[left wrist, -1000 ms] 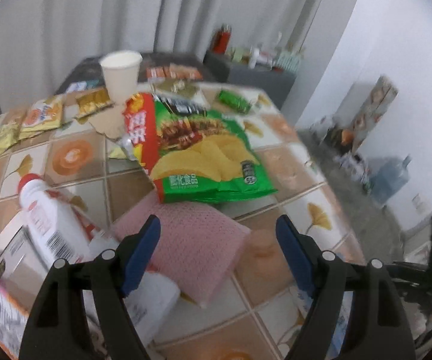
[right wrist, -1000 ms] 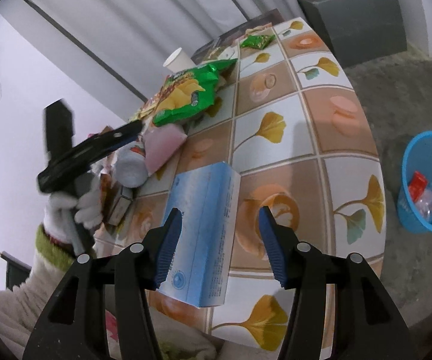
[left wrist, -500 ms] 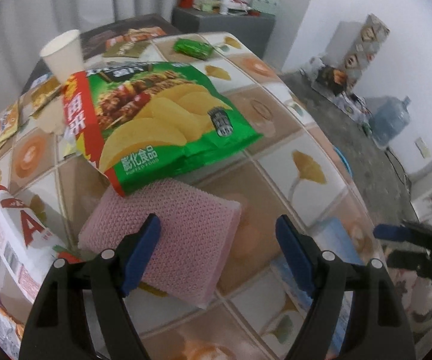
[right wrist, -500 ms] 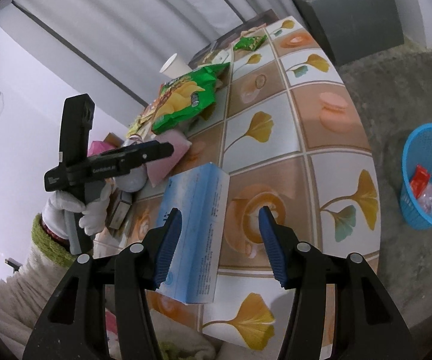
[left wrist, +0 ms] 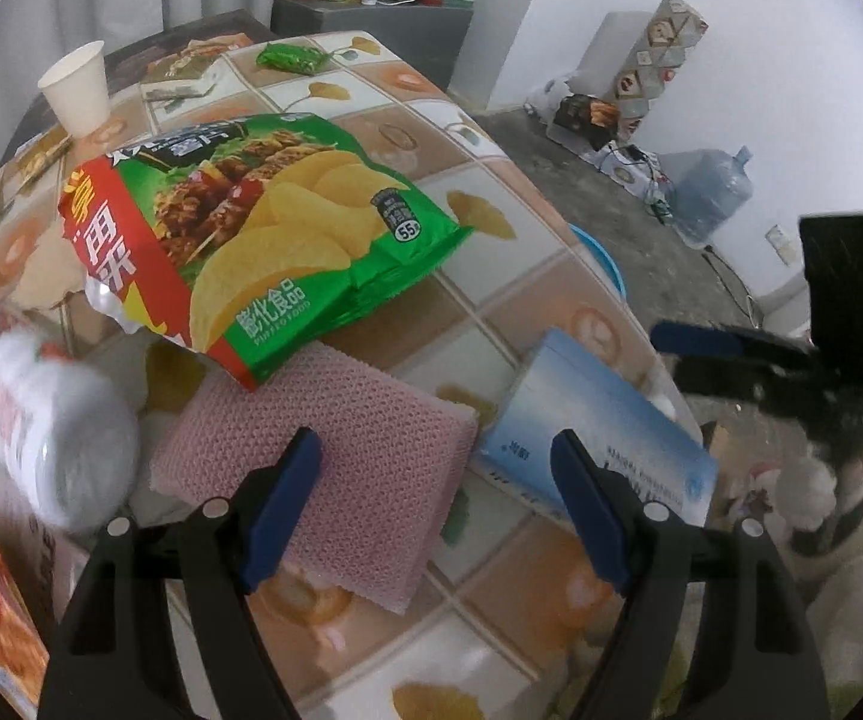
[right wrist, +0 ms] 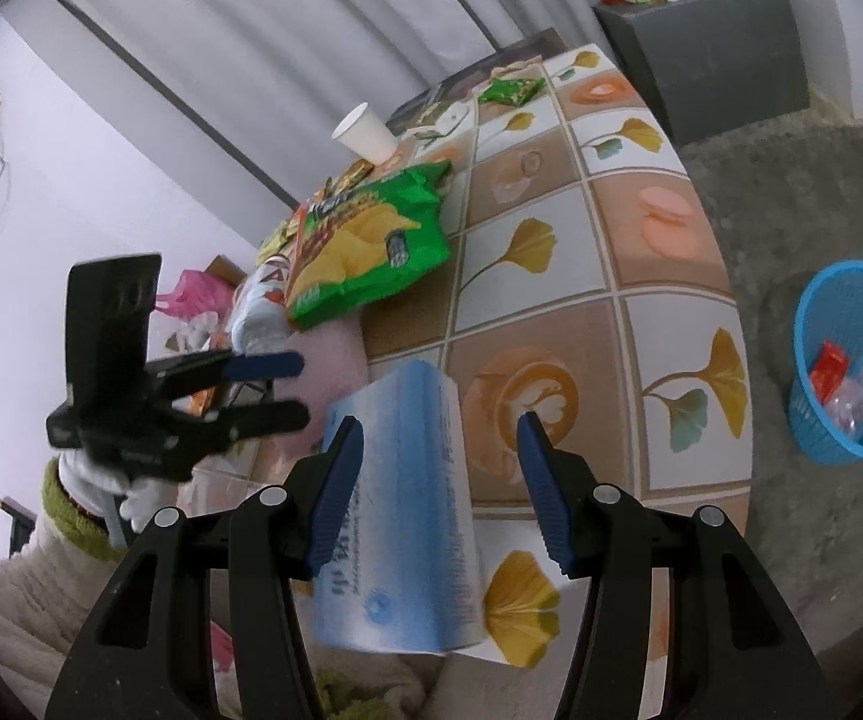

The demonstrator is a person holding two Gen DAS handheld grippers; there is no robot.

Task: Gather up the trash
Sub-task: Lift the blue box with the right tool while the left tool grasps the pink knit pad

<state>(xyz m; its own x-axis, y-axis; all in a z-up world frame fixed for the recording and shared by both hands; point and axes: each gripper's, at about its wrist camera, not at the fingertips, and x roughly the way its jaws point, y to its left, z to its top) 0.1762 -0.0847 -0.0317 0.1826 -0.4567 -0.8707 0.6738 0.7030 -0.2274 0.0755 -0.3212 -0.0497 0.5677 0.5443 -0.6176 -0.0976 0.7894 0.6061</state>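
Two hand-held grippers over a cluttered tiled table, both with fingers spread.

Nearest, the left gripper (left wrist: pixel 434 516) hangs open above a pink cloth (left wrist: pixel 335 456), holding nothing; the right gripper (right wrist: pixel 440 480) is likewise open, its fingers either side of a blue box (right wrist: pixel 401 510) at the table (right wrist: pixel 659 240) edge, contact not discernible. A white bottle (left wrist: pixel 29 408) lies left of the cloth. Beyond, a green chip bag (left wrist: pixel 263 228) overlaps the cloth's far edge. Farther back stand a paper cup (left wrist: pixel 77 87) and a small green packet (left wrist: pixel 290 57). On the floor beside the table, a blue basket (right wrist: pixel 851 360) holds wrappers.
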